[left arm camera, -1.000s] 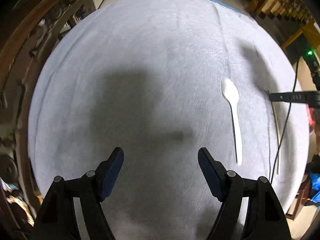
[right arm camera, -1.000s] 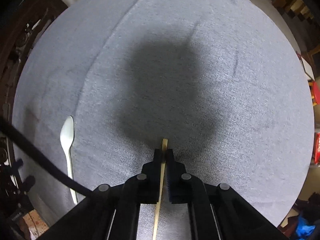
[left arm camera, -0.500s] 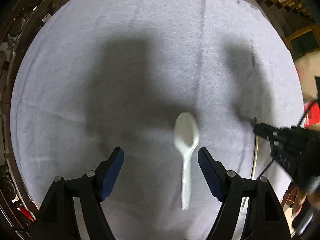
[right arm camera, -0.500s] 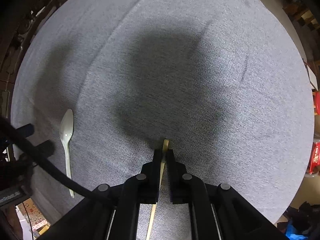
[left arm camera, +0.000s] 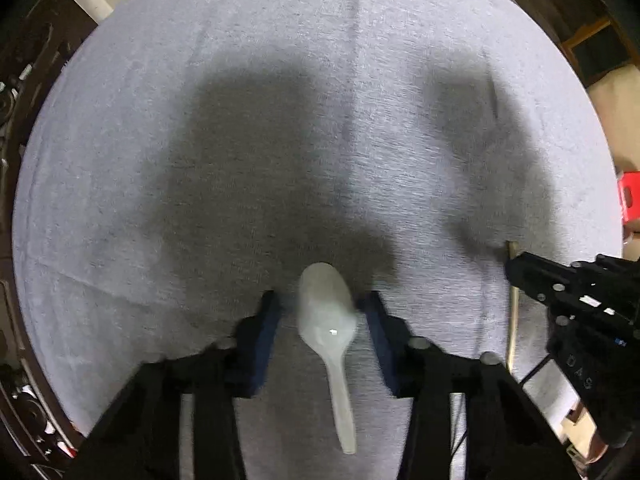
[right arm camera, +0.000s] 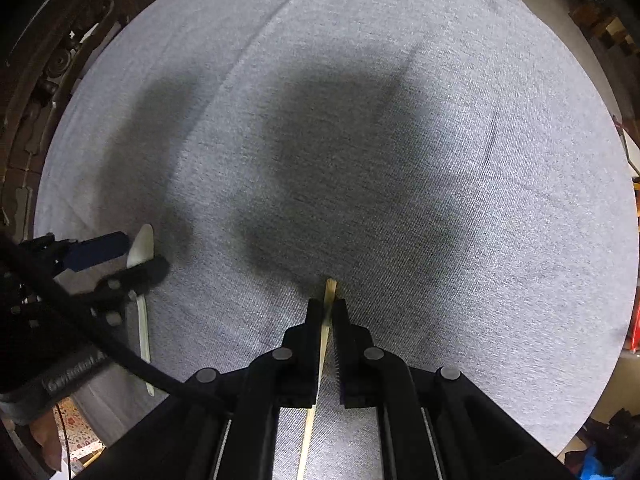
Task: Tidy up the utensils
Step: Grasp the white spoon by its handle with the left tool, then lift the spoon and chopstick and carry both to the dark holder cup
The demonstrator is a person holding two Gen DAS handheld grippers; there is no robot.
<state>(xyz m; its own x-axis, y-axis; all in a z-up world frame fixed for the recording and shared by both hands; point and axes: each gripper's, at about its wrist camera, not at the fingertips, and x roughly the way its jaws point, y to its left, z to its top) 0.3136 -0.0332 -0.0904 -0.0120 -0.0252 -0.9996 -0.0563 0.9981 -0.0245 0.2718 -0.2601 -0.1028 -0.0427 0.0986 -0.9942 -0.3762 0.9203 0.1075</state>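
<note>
A white plastic spoon (left arm camera: 328, 320) lies on the grey cloth-covered round table (left arm camera: 280, 100), bowl pointing away from me. My left gripper (left arm camera: 321, 299) points down over it with the bowl between its blue pads. The jaws are closing, and a thin gap still shows on the left side. In the right wrist view the same left gripper (right arm camera: 145, 254) straddles the spoon (right arm camera: 143, 238) at the left edge. My right gripper (right arm camera: 327, 306) is shut on a thin wooden chopstick (right arm camera: 330, 287), whose tip pokes out in front. From the left wrist view the chopstick (left arm camera: 513, 320) hangs under the right gripper (left arm camera: 514, 266).
Dark carved wooden furniture (right arm camera: 48, 60) stands off the table's left edge. A black cable (right arm camera: 120, 356) crosses the lower left of the right wrist view. A red object (left arm camera: 628, 196) sits beyond the right edge. Wooden furniture (left arm camera: 592, 40) stands at the far right.
My left gripper has moved sideways over to the spoon, come down around its bowl, and narrowed its jaws. The right gripper stays shut on the chopstick and has shifted slightly.
</note>
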